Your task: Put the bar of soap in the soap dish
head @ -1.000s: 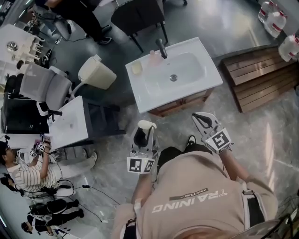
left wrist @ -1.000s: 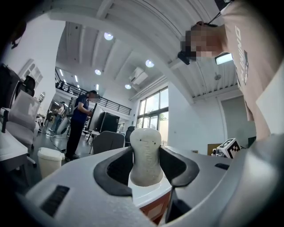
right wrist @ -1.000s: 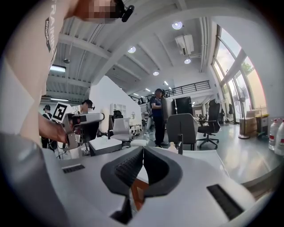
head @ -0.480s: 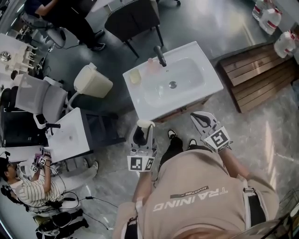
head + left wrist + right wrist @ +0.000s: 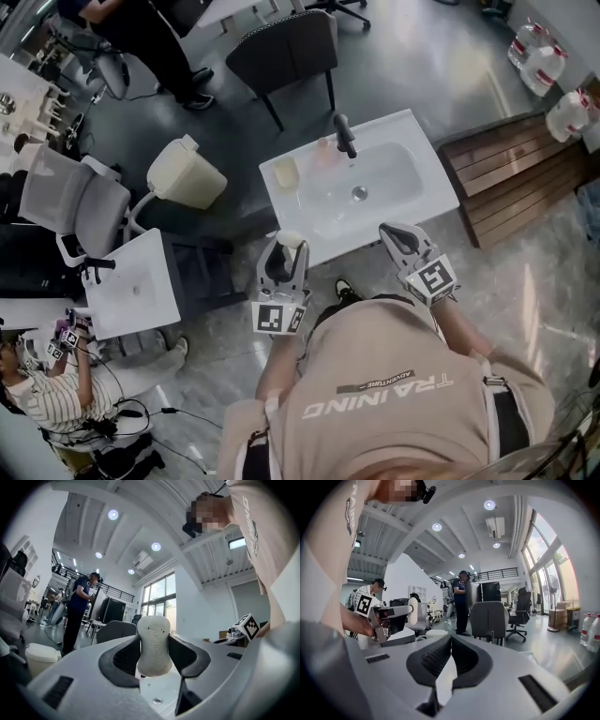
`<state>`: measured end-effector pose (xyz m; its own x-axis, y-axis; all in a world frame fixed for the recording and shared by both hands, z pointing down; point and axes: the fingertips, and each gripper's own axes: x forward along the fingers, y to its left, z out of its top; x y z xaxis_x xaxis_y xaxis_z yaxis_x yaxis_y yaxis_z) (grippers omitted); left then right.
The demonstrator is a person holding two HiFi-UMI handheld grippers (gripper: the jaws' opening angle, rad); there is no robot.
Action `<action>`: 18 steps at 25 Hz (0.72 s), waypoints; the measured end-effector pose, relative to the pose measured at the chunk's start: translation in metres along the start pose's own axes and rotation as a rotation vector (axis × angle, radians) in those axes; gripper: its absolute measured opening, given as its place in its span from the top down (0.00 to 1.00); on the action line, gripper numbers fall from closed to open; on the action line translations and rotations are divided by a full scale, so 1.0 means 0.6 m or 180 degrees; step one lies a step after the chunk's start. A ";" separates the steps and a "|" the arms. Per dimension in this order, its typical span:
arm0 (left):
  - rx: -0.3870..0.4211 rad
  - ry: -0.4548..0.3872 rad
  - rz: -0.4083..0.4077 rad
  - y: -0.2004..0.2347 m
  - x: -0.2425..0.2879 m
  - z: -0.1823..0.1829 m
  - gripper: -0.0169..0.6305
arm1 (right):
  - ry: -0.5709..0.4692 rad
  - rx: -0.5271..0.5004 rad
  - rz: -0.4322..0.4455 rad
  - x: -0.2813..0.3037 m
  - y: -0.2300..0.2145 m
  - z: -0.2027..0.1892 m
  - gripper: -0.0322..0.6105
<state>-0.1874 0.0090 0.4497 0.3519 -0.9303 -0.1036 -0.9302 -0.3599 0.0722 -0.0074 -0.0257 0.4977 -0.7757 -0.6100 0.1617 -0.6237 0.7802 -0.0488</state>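
My left gripper is shut on a cream bar of soap that sticks out past its tips, just short of the front edge of the white sink unit. In the left gripper view the soap stands upright between the jaws, over the basin. A pale yellow soap dish lies on the sink's back left corner, beside a pink item. My right gripper is shut on nothing, its pads meeting in the right gripper view.
A dark faucet stands at the back of the basin. A cream bin, a white chair and a small white table are to the left. A wooden platform is on the right, a dark chair behind.
The person has stepped toward the sink, so its front edge now lies right by both grippers. The left gripper still holds the soap and the right stays shut.
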 end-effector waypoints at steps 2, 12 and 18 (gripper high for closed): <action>-0.0005 0.0018 -0.0017 0.026 0.006 -0.003 0.70 | 0.0015 0.0011 -0.0038 0.024 0.000 0.001 0.93; -0.0112 0.0204 0.0062 0.111 0.046 -0.053 0.70 | 0.0123 0.0010 -0.0201 0.080 -0.030 0.010 0.93; -0.0126 0.0286 0.0155 0.118 0.084 -0.070 0.70 | 0.0233 0.0069 -0.0148 0.098 -0.077 -0.008 0.93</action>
<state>-0.2311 -0.0665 0.4910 0.3159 -0.9487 -0.0098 -0.9422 -0.3149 0.1143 -0.0234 -0.0971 0.5140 -0.7372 -0.6332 0.2358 -0.6615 0.7475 -0.0608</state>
